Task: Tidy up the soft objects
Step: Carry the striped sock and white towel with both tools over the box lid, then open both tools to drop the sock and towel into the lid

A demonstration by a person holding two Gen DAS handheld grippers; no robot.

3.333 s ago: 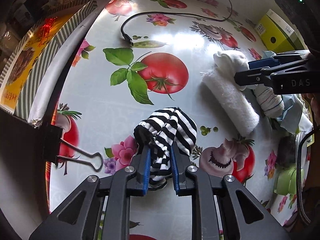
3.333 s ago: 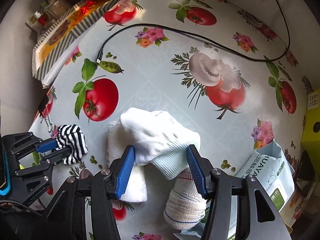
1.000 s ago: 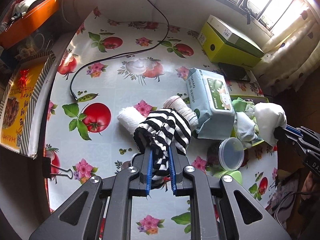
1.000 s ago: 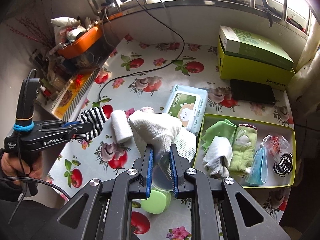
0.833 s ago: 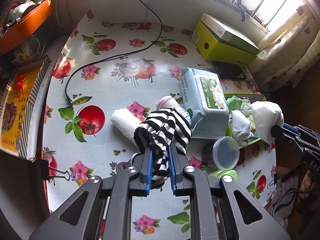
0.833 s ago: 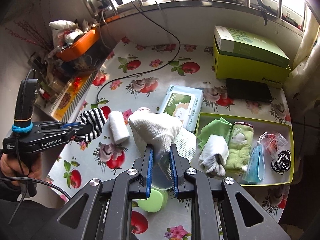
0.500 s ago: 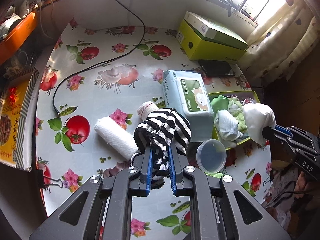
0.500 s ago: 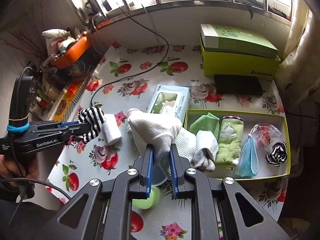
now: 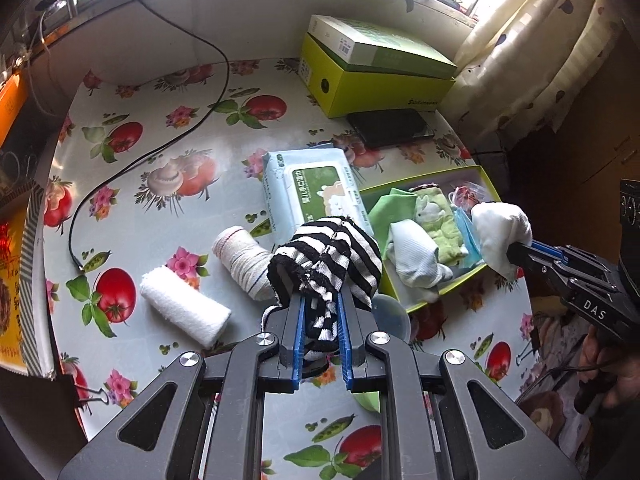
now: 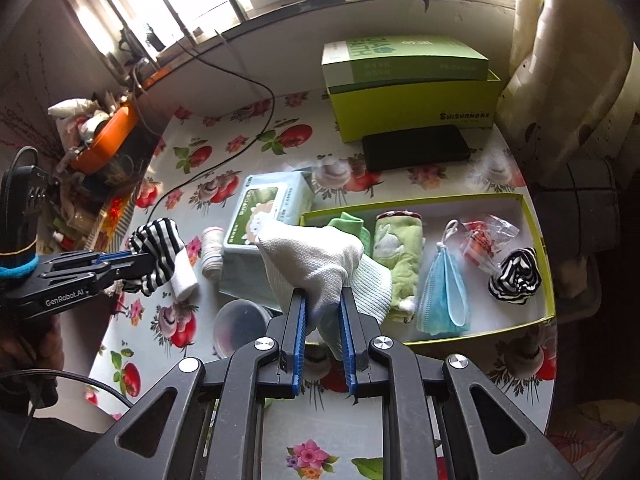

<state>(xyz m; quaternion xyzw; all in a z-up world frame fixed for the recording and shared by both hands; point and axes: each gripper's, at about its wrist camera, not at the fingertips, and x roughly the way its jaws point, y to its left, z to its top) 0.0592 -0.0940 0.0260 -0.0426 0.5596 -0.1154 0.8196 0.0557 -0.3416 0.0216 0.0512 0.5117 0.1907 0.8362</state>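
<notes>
My left gripper (image 9: 318, 304) is shut on a black-and-white striped sock (image 9: 332, 256), held in the air over the table's middle; it also shows at the left of the right wrist view as the striped sock (image 10: 158, 244). My right gripper (image 10: 322, 304) is shut on a white knitted sock (image 10: 316, 264), hanging above the left end of the yellow-green tray (image 10: 536, 216). In the left wrist view this white sock (image 9: 500, 236) hovers over the tray's (image 9: 404, 188) right end. The tray holds a green cloth, a bunny pouch (image 10: 396, 248), a blue mask (image 10: 442, 288) and a striped ball (image 10: 516, 276).
On the tomato-print tablecloth lie a white rolled towel (image 9: 184, 308), a rolled bandage (image 9: 244, 256), a wet-wipes pack (image 9: 308, 188), a clear round lid (image 9: 390, 316) and a black cable (image 9: 160, 148). A green box (image 9: 376, 68) and a black phone (image 9: 390, 126) sit at the back.
Both grippers, each still holding its sock, have travelled to the right across the table towards the tray. The towel and bandage now lie to the left of the striped sock.
</notes>
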